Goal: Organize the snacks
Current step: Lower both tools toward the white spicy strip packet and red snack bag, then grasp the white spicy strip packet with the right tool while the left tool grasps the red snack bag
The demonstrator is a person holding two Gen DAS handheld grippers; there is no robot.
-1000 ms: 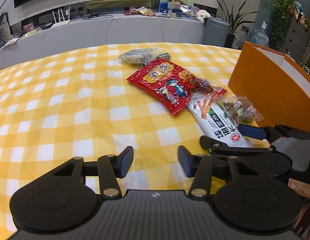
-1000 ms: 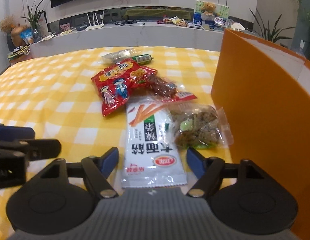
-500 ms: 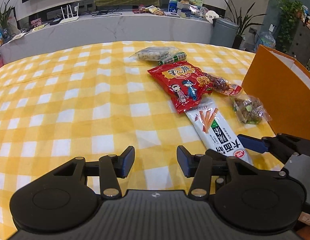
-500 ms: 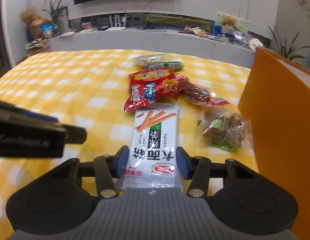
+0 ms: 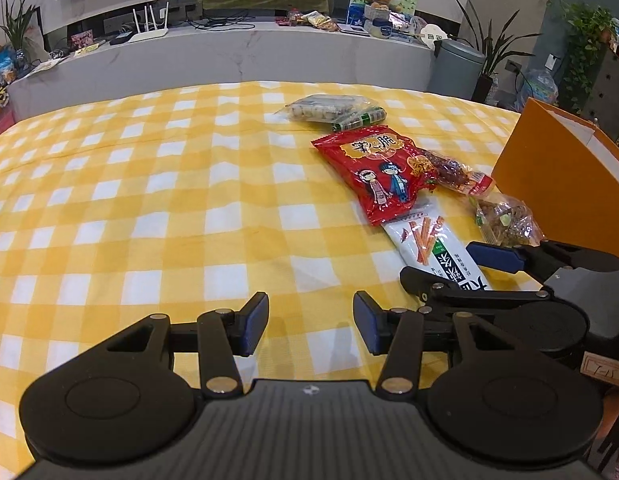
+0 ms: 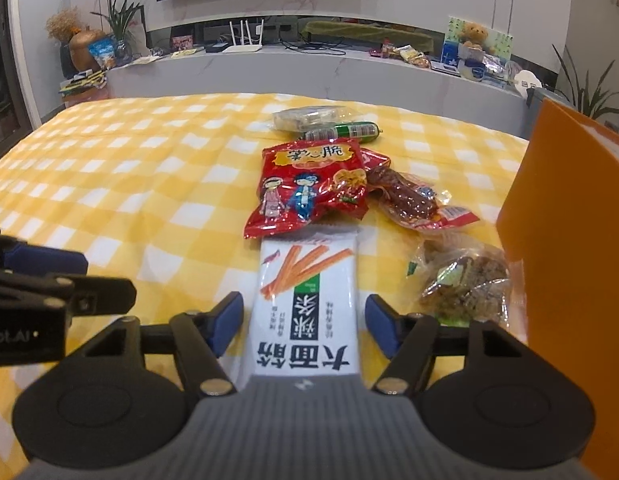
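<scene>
Several snack packs lie on the yellow checked tablecloth (image 5: 149,220). A white pack with orange sticks (image 6: 309,300) lies between the open fingers of my right gripper (image 6: 305,322), untouched. Beyond it are a red bag (image 6: 309,188), a clear pack of dark red meat (image 6: 405,200), a clear bag of brown bits (image 6: 465,284), a green sausage (image 6: 341,132) and a clear pack of nuts (image 6: 309,117). My left gripper (image 5: 311,328) is open and empty over bare cloth, left of the snacks. The right gripper also shows in the left wrist view (image 5: 453,268).
An orange box (image 6: 569,220) stands at the right, next to the snacks; it also shows in the left wrist view (image 5: 557,184). A grey counter (image 5: 229,60) with clutter runs behind the table.
Both grippers have pulled back and risen a little. The right gripper closed partway half a second ago and is wide open again around the white pack.
</scene>
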